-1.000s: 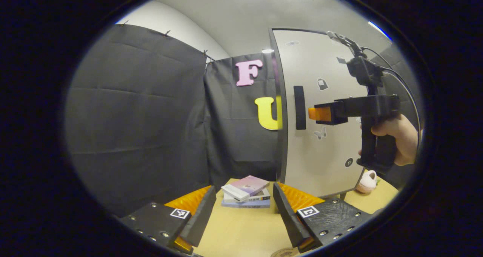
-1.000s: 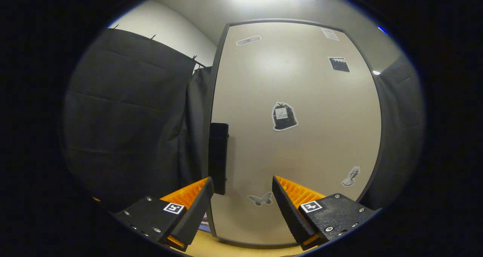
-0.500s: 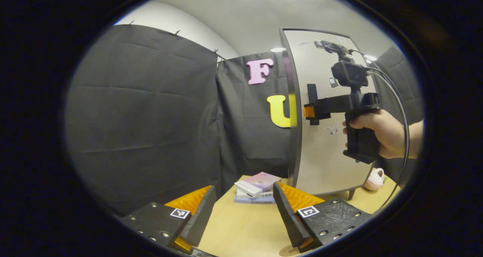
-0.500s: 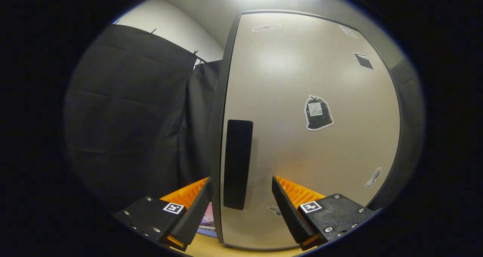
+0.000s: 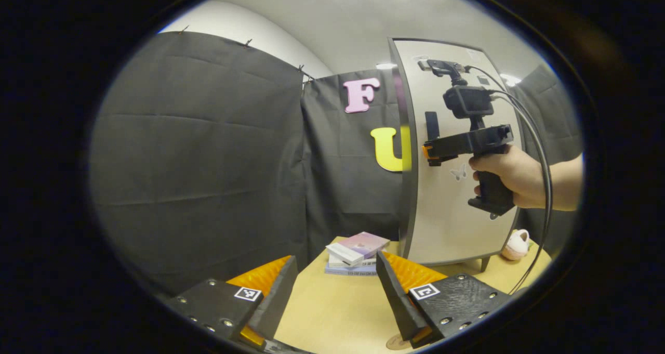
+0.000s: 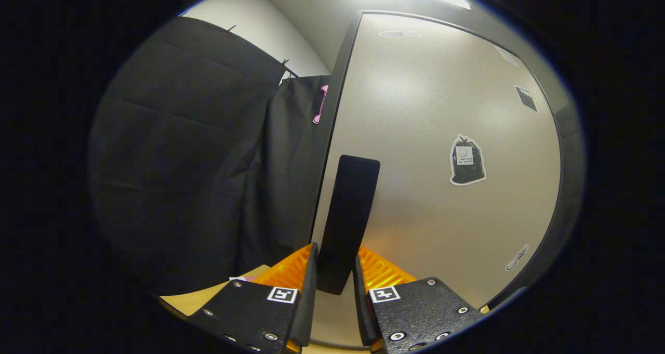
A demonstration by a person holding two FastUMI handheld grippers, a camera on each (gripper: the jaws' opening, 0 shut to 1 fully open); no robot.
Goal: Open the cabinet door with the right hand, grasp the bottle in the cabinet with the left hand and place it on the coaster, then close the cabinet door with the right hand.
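While the right gripper [image 6: 332, 284] sits at the door handle [image 6: 347, 224], its two fingers are closed in on the lower end of that handle, one on each side; contact looks made on both sides in the right gripper view.

Left gripper view, left to right:
- Black cloth wall [image 5: 197, 151] takes the left half, with a fold at the corner.
- Left gripper [image 5: 335, 291] hangs low over the wooden table [image 5: 332, 312], jaws spread wide, nothing between them.
- Bare table runs from the fingers up to a small stack of books [image 5: 356, 252] near the cabinet's front corner.
- Round coaster [image 5: 397, 342]: only an edge shows at the bottom, just beside the right-hand finger.
- Cabinet door [image 5: 452, 208] stands shut, its free edge on the left next to the cloth. The handle is vertical, close to that edge.
- A hand [image 5: 511, 174] holds the right gripper level against the door at handle height, with cables looping down behind it.
- Small pink object [image 5: 515, 244] sits on the table at the cabinet's far foot.

Right gripper view: door fills the right side, stickers [image 6: 466, 159] on its face, cloth wall to the left of the door edge, a strip of table below.

Bottle: behind the shut door, can't see it.
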